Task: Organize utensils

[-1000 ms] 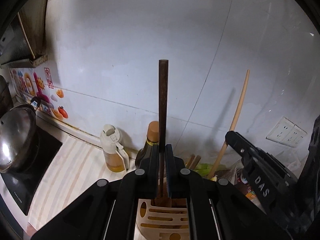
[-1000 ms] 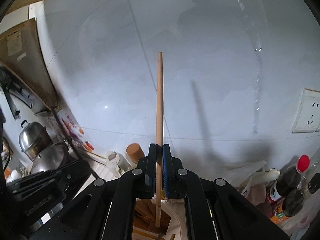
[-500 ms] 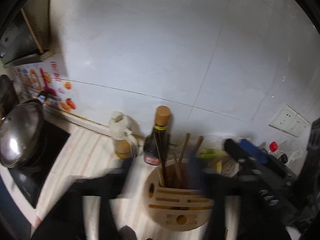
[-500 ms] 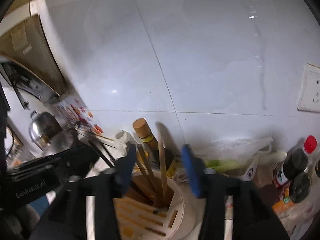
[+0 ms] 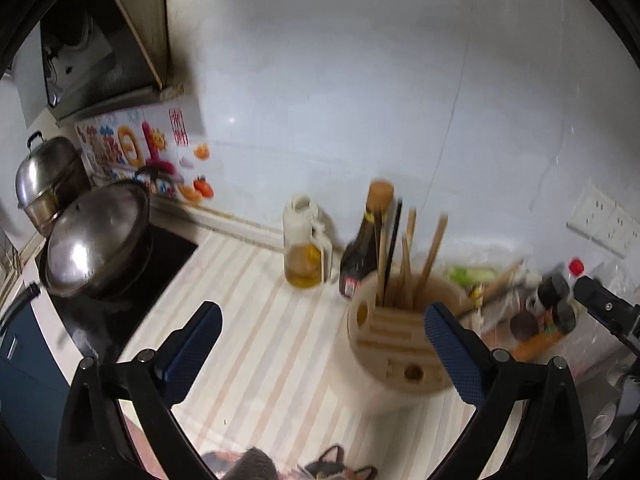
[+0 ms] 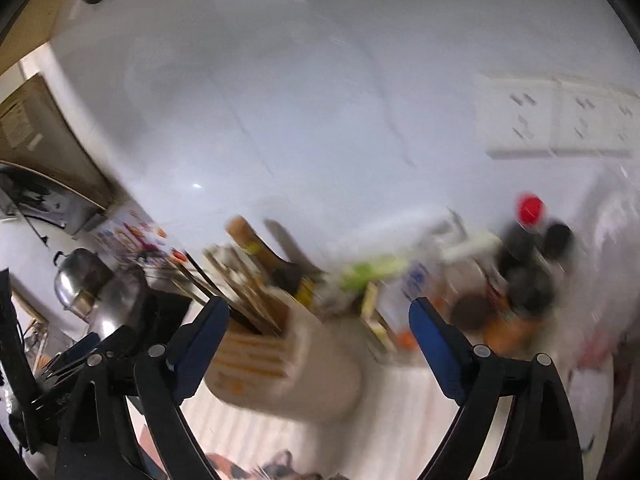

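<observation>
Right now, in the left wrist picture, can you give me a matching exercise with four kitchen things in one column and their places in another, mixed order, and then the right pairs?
Things:
1. chopsticks
2. oil jug
3. wok lid
4. wall socket

Places:
A. far left, on the stove
B. high on the right wall
C. standing in the round wooden holder
D. on the counter, just left of the dark sauce bottle

Pairs: 1-C, 2-D, 3-A, 4-B

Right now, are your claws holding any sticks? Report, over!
Left gripper and right gripper opening, nothing between the jaws. Chopsticks upright in holder. Nothing in the way.
</observation>
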